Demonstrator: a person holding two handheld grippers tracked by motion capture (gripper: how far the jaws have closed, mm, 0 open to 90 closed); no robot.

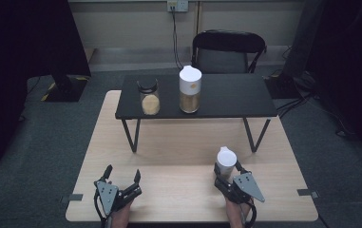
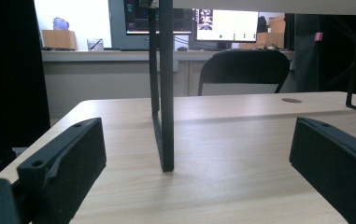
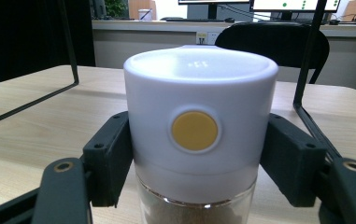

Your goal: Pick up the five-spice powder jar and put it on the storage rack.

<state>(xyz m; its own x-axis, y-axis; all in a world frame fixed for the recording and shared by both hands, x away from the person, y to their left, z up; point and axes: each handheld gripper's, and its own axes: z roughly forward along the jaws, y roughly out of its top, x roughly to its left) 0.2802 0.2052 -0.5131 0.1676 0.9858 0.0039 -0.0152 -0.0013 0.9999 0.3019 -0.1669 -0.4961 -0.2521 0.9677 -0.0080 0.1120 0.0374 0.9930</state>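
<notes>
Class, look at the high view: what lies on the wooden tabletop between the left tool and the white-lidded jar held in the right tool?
Nothing: the high view shows bare light wooden tabletop between the open left tool and the white-lidded glass jar.

This looks like an office or lab room: grey carpet floor (image 1: 36,142), a black folding chair (image 1: 228,50) by the wall, a white wall socket (image 1: 177,5) with a cable, and 2 lit computer monitors (image 2: 227,24) on a long counter behind the light wooden table (image 1: 169,190).
</notes>
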